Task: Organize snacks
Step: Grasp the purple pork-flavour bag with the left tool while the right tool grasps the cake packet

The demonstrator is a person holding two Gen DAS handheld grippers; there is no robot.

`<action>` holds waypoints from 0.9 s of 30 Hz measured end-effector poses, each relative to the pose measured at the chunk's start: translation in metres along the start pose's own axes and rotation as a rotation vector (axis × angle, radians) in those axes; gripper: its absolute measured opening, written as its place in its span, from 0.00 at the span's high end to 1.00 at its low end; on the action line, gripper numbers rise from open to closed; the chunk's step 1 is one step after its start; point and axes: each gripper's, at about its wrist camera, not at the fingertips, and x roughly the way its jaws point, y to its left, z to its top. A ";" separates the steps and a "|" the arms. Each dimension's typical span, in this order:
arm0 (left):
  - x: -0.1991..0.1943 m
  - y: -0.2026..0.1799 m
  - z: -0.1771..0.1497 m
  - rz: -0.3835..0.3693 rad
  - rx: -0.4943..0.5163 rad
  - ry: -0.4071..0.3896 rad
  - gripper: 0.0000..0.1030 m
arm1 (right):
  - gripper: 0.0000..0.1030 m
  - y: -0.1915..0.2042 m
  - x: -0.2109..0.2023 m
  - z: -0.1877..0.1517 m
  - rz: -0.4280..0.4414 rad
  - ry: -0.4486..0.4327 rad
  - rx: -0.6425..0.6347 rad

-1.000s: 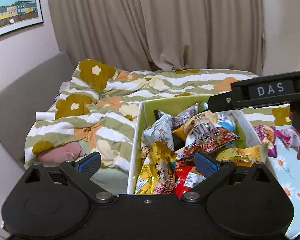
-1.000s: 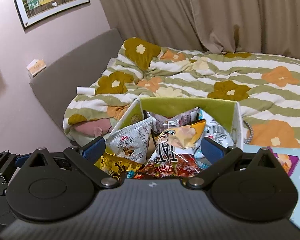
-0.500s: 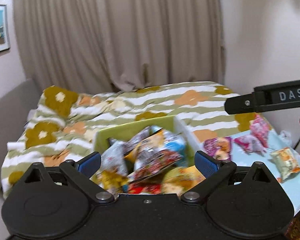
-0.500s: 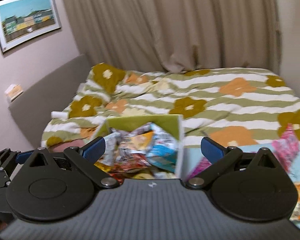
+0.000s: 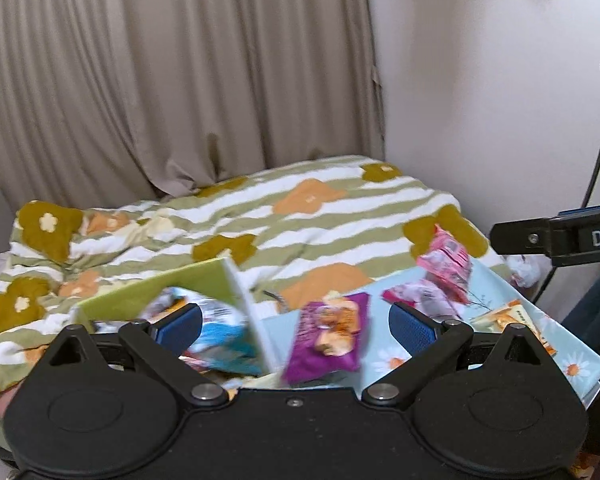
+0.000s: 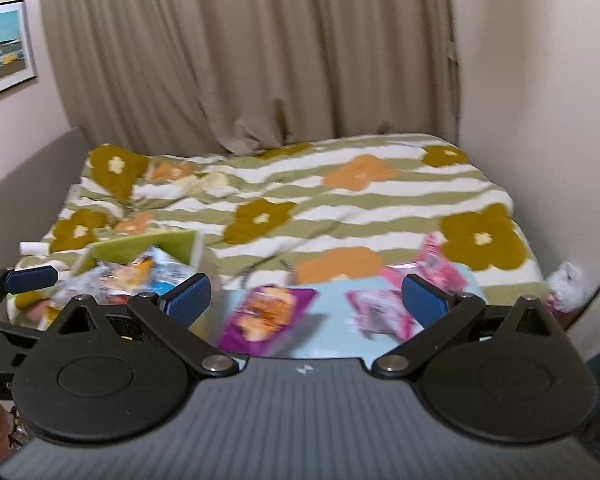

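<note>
Bedside green box (image 5: 172,286) brims with snack packets (image 5: 220,334).

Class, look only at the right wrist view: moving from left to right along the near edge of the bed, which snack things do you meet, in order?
Green-walled box heaped with snack packets → purple snack packet with an orange picture → pink packet lying flat on the pale blue cloth → second pink packet further right and further back.

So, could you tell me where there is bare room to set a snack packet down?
The striped quilt behind everything is bare. On the blue daisy sheet, a strip lies free between the purple packet and the pink packets. The green box is crowded with bags.
</note>
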 end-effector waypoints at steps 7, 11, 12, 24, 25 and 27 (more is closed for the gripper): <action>0.059 -0.046 0.009 0.013 0.048 0.079 0.01 | 0.00 -0.069 0.030 -0.012 -0.066 0.079 0.043; 0.095 -0.068 0.007 0.064 0.094 0.148 0.02 | 0.00 -0.098 0.052 -0.024 -0.091 0.132 0.077; 0.102 -0.071 0.007 0.073 0.097 0.160 0.02 | 0.00 -0.106 0.058 -0.029 -0.095 0.152 0.089; 0.190 -0.080 -0.007 0.216 0.148 0.295 0.02 | 0.00 -0.135 0.124 -0.079 -0.139 0.268 0.051; 0.195 -0.080 -0.009 0.218 0.155 0.304 0.02 | 0.00 -0.135 0.128 -0.082 -0.138 0.271 0.047; 0.207 -0.083 -0.012 0.232 0.180 0.326 0.02 | 0.00 -0.136 0.135 -0.088 -0.129 0.283 0.047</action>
